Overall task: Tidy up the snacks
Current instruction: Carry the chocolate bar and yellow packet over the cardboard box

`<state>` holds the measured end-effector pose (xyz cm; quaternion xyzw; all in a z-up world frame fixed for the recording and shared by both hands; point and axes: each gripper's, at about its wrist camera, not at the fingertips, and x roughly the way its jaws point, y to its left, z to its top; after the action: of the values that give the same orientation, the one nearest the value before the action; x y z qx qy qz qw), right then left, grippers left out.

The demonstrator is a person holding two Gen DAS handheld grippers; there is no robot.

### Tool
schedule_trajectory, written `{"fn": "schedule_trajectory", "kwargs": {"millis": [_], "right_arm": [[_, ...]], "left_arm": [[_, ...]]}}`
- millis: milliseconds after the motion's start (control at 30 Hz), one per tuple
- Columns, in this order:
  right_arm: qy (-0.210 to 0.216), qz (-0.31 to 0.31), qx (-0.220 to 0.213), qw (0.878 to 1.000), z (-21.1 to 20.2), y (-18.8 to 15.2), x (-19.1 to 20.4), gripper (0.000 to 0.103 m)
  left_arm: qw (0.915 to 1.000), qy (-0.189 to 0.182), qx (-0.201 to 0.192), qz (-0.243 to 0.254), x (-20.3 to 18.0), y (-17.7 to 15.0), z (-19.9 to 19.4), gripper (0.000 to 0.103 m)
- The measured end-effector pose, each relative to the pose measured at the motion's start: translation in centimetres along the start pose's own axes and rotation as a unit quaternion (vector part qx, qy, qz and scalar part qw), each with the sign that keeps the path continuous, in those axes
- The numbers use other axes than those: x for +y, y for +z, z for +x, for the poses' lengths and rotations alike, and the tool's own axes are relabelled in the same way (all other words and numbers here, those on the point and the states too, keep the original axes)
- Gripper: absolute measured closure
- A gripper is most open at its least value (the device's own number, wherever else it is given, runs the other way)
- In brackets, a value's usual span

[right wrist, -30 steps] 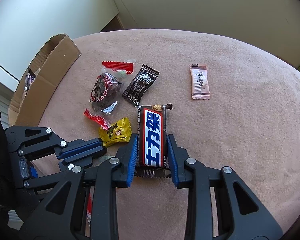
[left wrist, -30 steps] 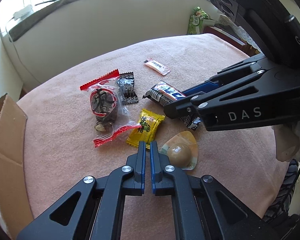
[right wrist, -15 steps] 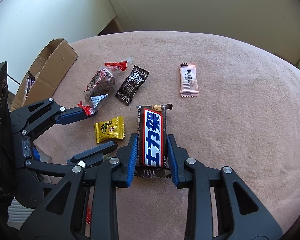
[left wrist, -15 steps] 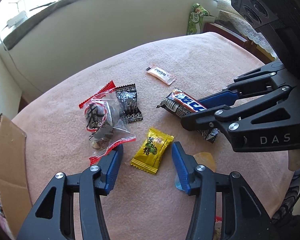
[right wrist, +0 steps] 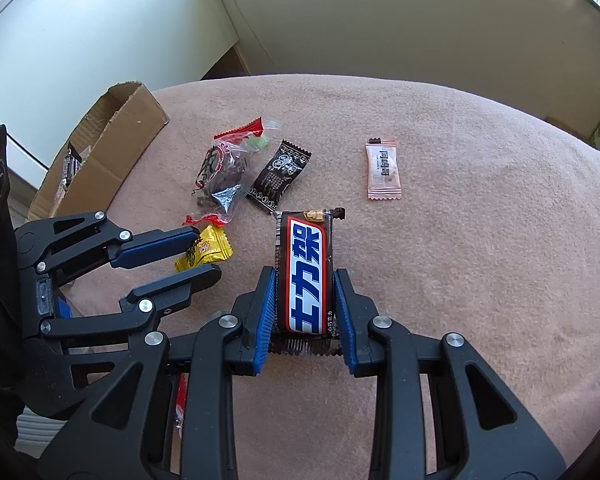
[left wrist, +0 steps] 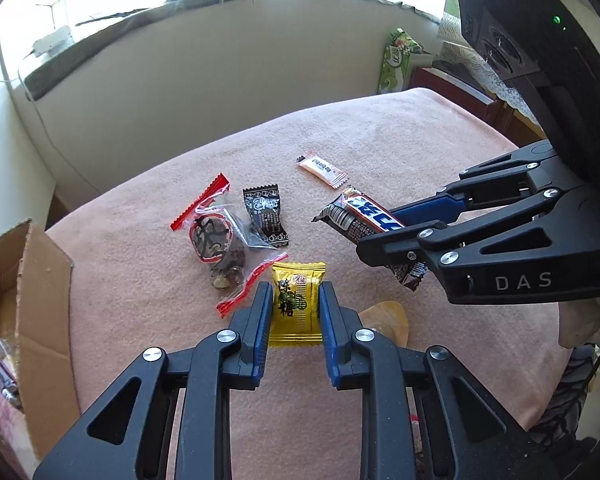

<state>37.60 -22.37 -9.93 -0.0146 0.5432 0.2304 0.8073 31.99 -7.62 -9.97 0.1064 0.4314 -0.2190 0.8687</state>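
Landmark: chocolate bar [right wrist: 305, 276], brown wrapper with a blue and white band, used below as the reference for every position.
Surface: pink cloth [right wrist: 480, 248] covering the table; all loose snacks lie on it.
Right gripper [right wrist: 305, 292]: clenched on the chocolate bar; both blue pads press its long sides, and the bar's far end projects past the fingertips.
Left gripper [left wrist: 294, 304]: jaws closing on the yellow candy [left wrist: 297, 305], which sits between the blue pads with both pads against its sides. In the right wrist view this gripper is just left of the bar.
Yellow candy: just left of the bar's near half, within the left gripper.
Clear packet [right wrist: 224, 178] with red sealed ends and dark contents: beyond and left of the bar, near it.
Black sachet [right wrist: 279, 178]: directly beyond the bar's far end, close to it, touching the clear packet's edge.
Pink sachet [right wrist: 383, 170]: beyond and right of the bar, apart from the other snacks.
Cardboard box [right wrist: 112, 148]: far left of the bar, open, at the cloth's edge, some wrapped items visible inside.
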Motion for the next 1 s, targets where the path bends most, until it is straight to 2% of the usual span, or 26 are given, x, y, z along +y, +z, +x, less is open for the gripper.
{"fn": "schedule_trajectory", "kwargs": {"millis": [300, 500, 1000], "right_arm": [[-0.005, -0.028, -0.027, 0.999, -2.7, 0.1, 3.2, 0.073], [-0.008, -0.058, -0.045, 0.997, -4.0, 0.6, 6.1, 0.073], [0.015, -0.117, -0.063, 0.991, -3.3, 4.1, 13.4, 0.073]], "left_arm": [[0.9978, 0.022, -0.054, -0.03, 1.9, -1.5, -5.7, 0.082], [0.9942, 0.053, -0.069, -0.063, 5.0, -3.7, -8.8, 0.082], [0.9752, 0.15, -0.087, -0.138, 12.9, -9.3, -14.7, 0.082]]}}
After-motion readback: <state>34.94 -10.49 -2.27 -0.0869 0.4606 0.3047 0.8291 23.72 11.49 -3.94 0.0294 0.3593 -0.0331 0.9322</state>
